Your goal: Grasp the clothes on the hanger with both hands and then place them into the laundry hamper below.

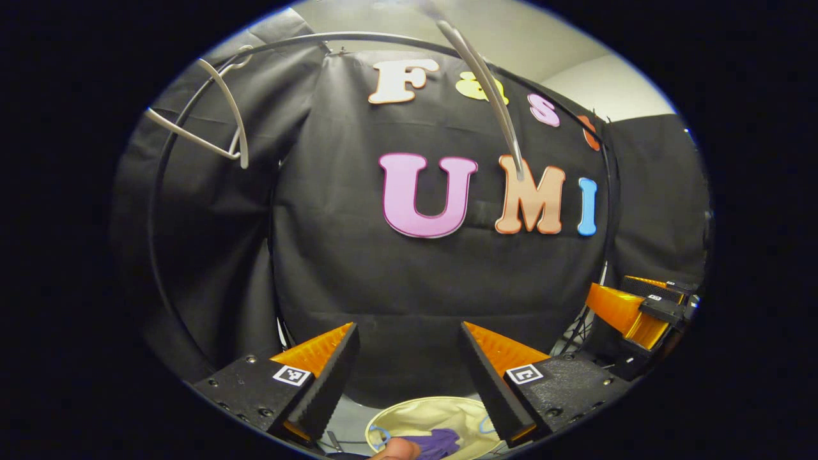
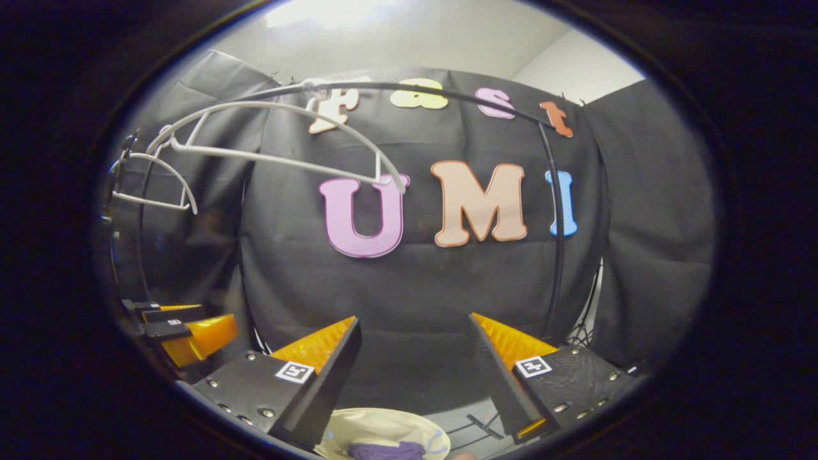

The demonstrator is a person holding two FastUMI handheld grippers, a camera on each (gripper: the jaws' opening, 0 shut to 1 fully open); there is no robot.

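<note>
My left gripper (image 1: 409, 374) is open with nothing between its fingers, and so is my right gripper (image 2: 415, 374). Below them stands a cream laundry hamper (image 1: 412, 412), also seen as the hamper (image 2: 374, 427), with purple clothes (image 1: 438, 442) lying inside, the same purple clothes (image 2: 386, 451) showing low in the right gripper view. Bare white hangers (image 1: 217, 121) hang on the dark rail (image 1: 358, 39); another bare hanger (image 2: 281, 153) hangs close ahead. The right gripper (image 1: 642, 310) appears at the right of the left gripper view, and the left gripper (image 2: 182, 329) at the left of the right gripper view.
A hanger arm (image 1: 489, 86) slants down close in front in the left gripper view. The rack's upright post (image 2: 559, 243) stands at the right, its feet (image 2: 585, 332) on the floor. A fingertip (image 1: 396, 450) shows beside the hamper. Black cloth closes off the back.
</note>
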